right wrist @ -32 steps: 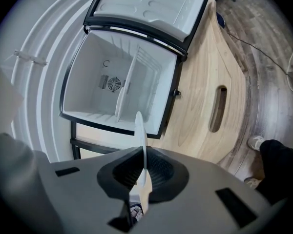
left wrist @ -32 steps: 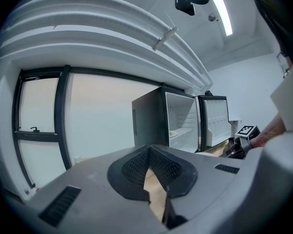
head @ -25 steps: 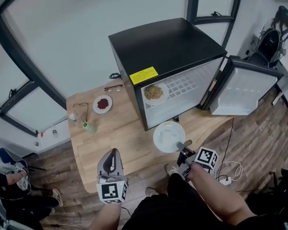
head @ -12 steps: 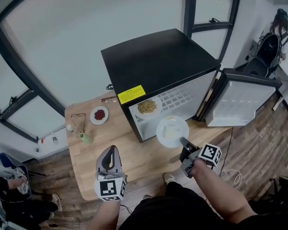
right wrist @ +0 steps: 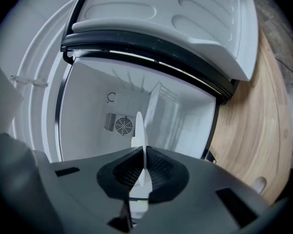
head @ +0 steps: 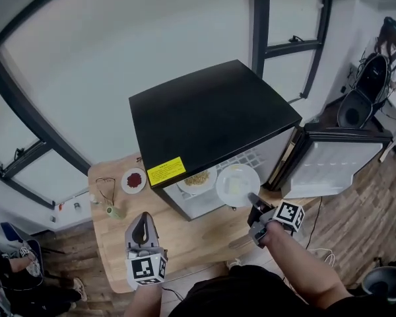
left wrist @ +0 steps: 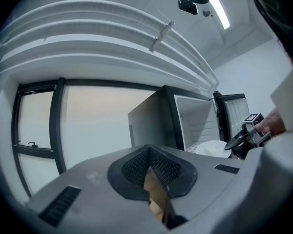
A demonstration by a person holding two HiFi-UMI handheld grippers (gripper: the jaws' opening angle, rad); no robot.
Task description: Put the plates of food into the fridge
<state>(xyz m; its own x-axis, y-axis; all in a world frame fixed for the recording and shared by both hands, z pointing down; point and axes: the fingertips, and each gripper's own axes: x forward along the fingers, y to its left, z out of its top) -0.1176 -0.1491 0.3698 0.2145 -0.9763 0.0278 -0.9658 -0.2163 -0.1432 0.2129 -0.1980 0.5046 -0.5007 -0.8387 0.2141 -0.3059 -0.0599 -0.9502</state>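
Note white round plate with a pale portion of food point(head: 237, 183) gripped by right gripper point(head: 251, 196): jaws clamped on the plate's near rim, plate about level.

Confirm in right gripper view: plate edge-on, thin rim pinched between the black ribbed pads point(right wrist: 161, 167), white fridge interior straight beyond.

Locate this plate in the air at the open front of the small black fridge point(head: 211, 121), above the light wooden desk point(head: 185, 233) and not resting on it. Cannot tell whether its far rim is already past the opening.

Record fridge standing toward the desk's far right corner, with a yellow label point(head: 166, 172) on its front top edge and its white-lined door point(head: 333, 167) swung wide to the right.

See second white plate with yellowish noodles point(head: 197, 178) on the shelf inside, just left of the held plate and partly hidden under the fridge top.

Find small white plate of red food point(head: 133, 180) on the desk near the far left corner. Find eyeglasses point(head: 107, 185) and a small pale green container point(head: 112, 211) near the left edge.

Log left gripper point(head: 145, 218) over the desk's near edge, left of centre and well apart from the plates. Read jaws together in left gripper view, nothing between them.
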